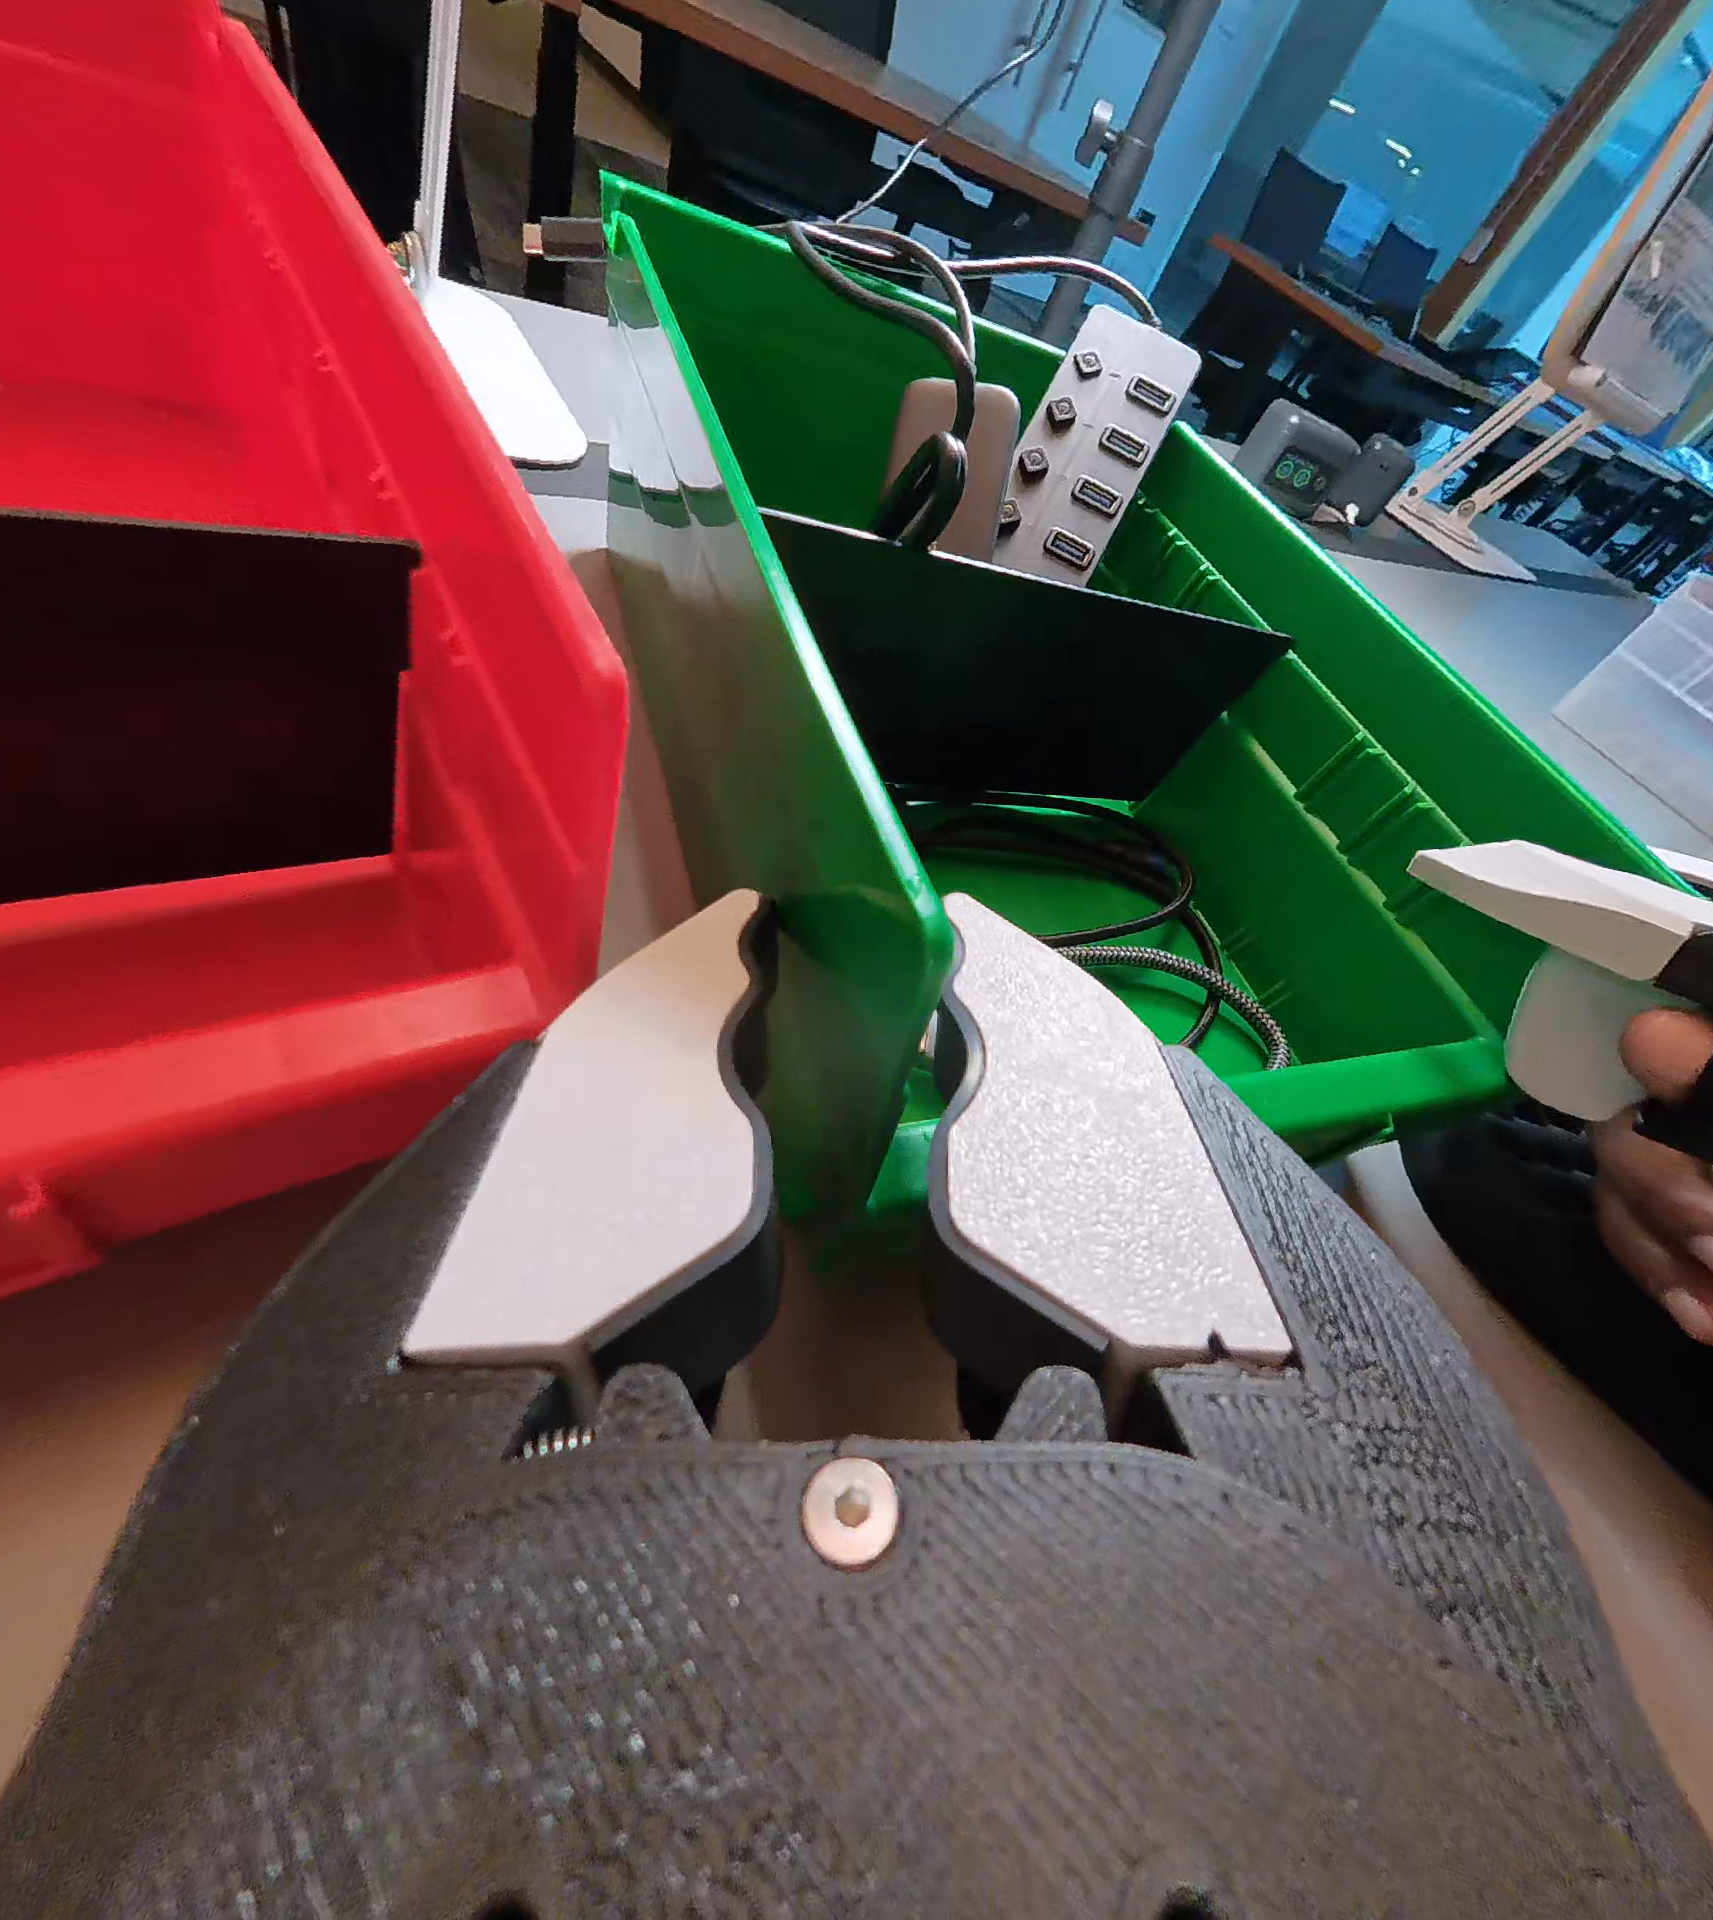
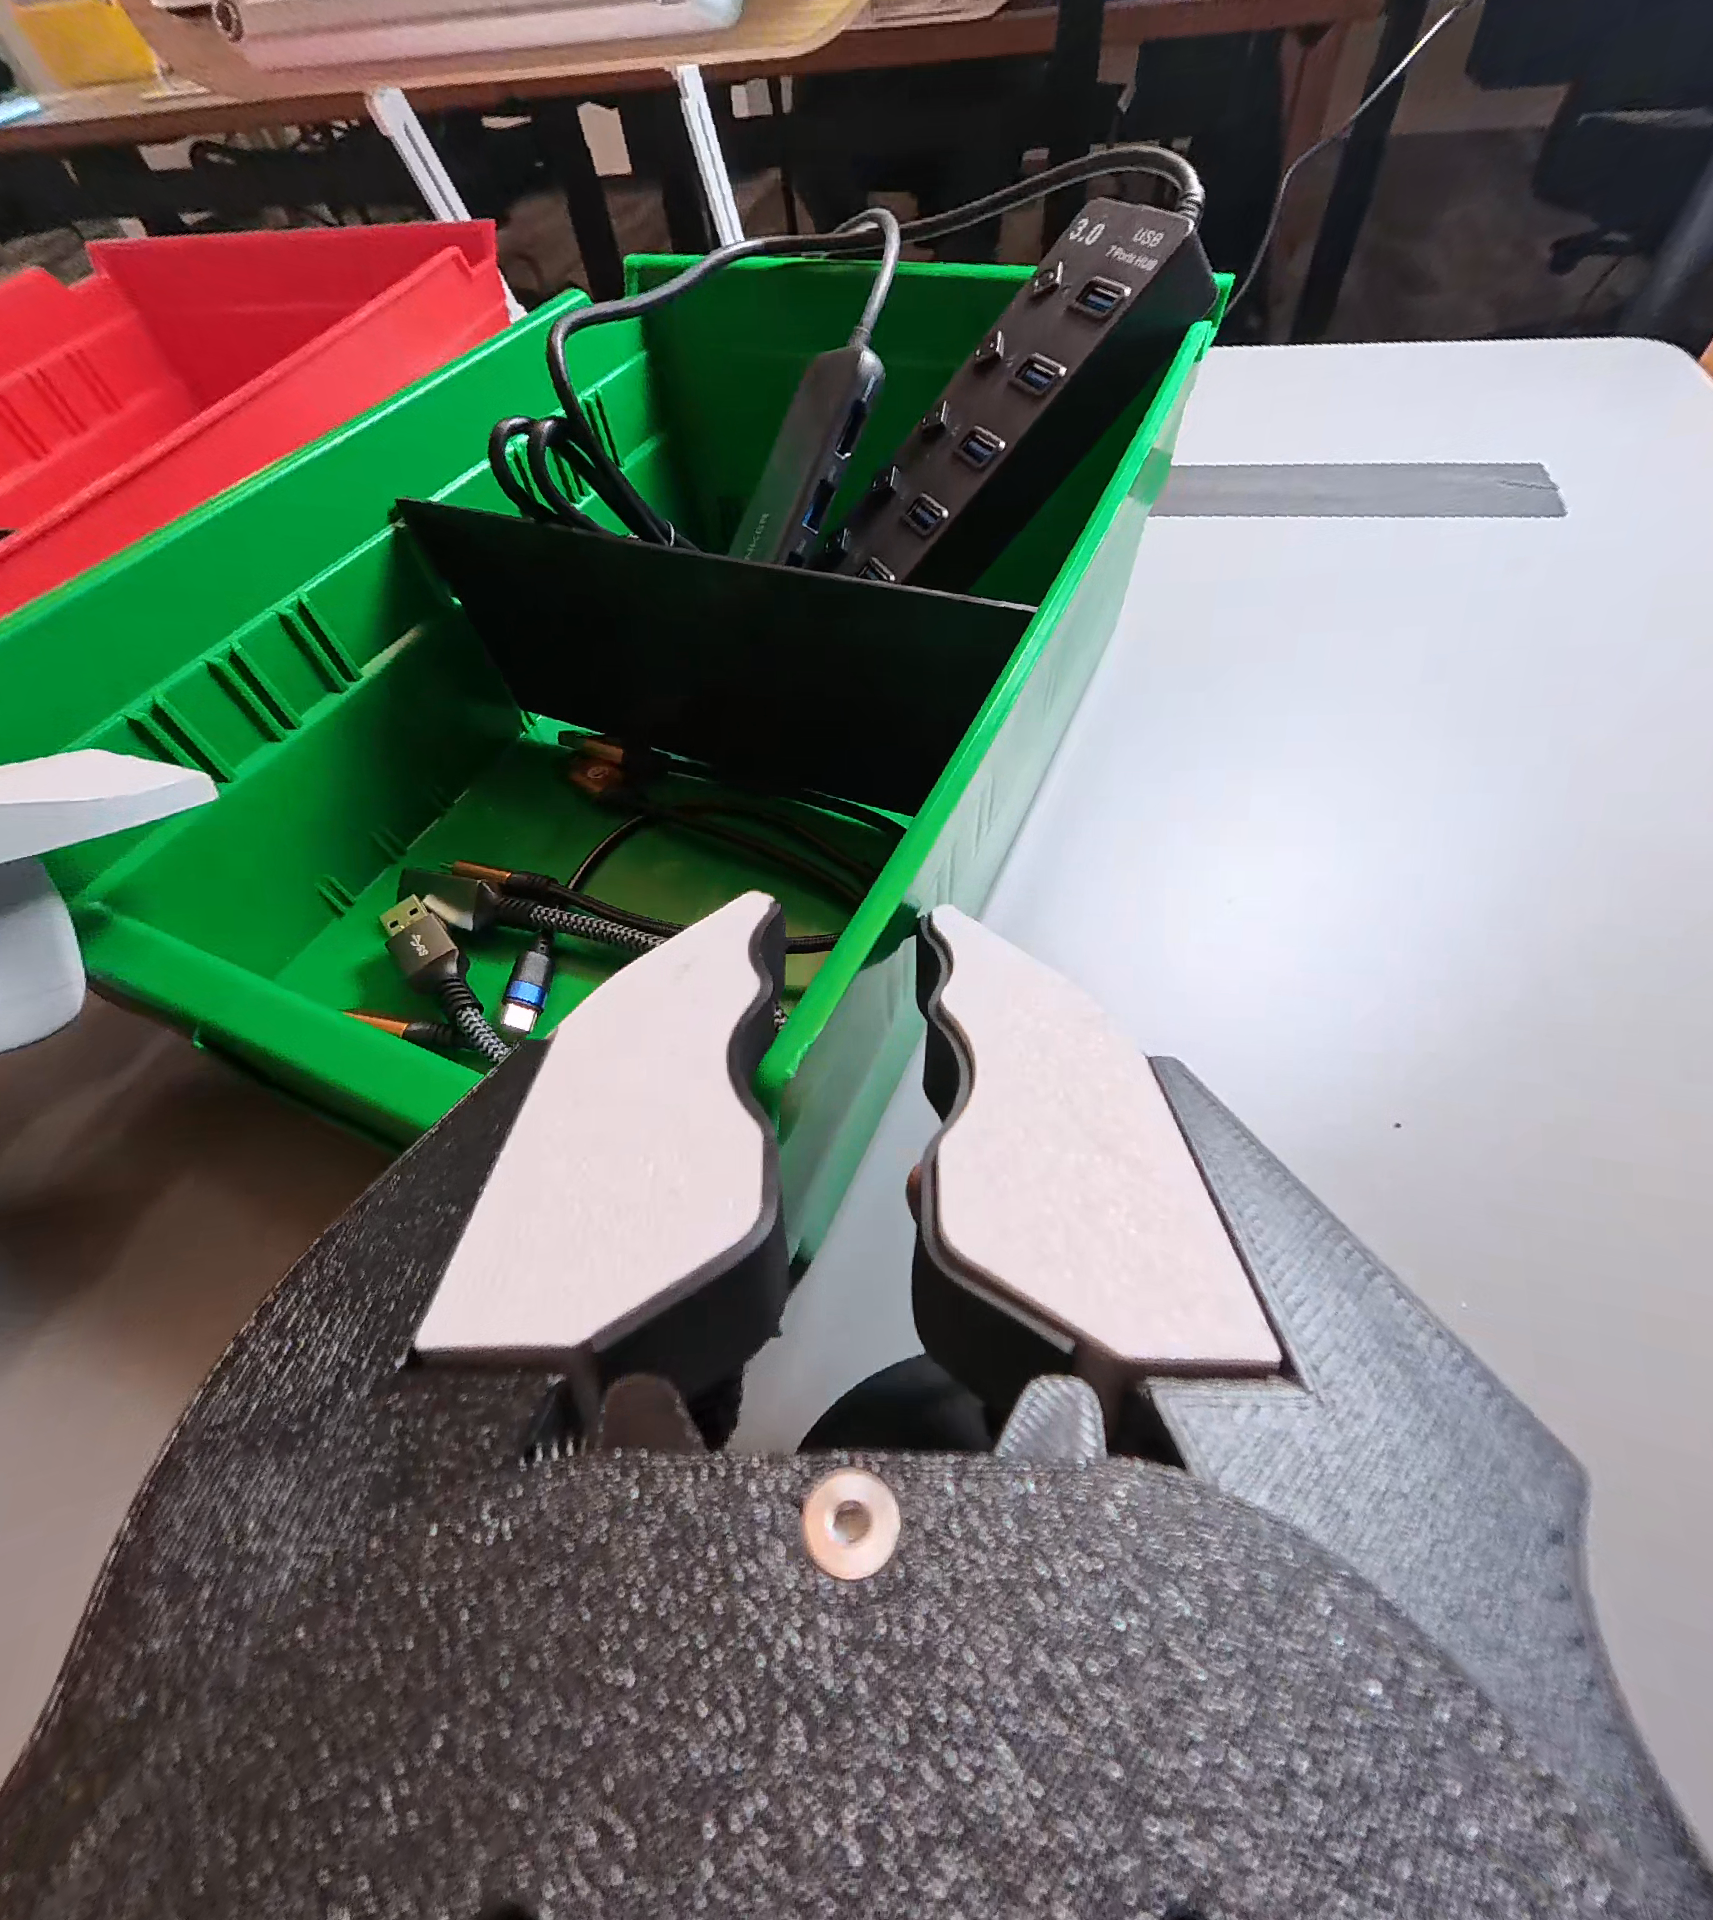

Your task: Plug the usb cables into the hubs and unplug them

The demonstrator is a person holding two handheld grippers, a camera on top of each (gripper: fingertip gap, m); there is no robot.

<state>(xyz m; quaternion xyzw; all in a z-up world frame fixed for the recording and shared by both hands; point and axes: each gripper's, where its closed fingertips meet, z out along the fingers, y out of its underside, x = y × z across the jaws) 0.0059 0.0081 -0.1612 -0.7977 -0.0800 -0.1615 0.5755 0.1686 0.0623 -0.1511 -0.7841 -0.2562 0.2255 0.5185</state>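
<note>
A green bin [image 1: 727,468] holds the task's things behind and in front of a black divider [image 1: 1018,665]. Behind it lean a multi-port USB hub [image 1: 1101,447] and a slim grey hub [image 1: 977,447]; the right wrist view shows the long hub [image 2: 1039,384], black there, and the slim hub [image 2: 821,447]. Several loose USB cables [image 2: 457,935] lie in the front compartment. My left gripper [image 1: 852,914] is shut on the bin's left wall near its front corner. My right gripper [image 2: 847,914] is shut on the bin's right wall [image 2: 1091,582]. The bin looks tilted.
A red bin [image 1: 208,520] stands right against the green bin's left side. The bins are on a grey table with a strip of grey tape [image 2: 1351,488]. A clear plastic organizer [image 1: 1704,707] and a small grey device [image 1: 1299,457] are at the far right.
</note>
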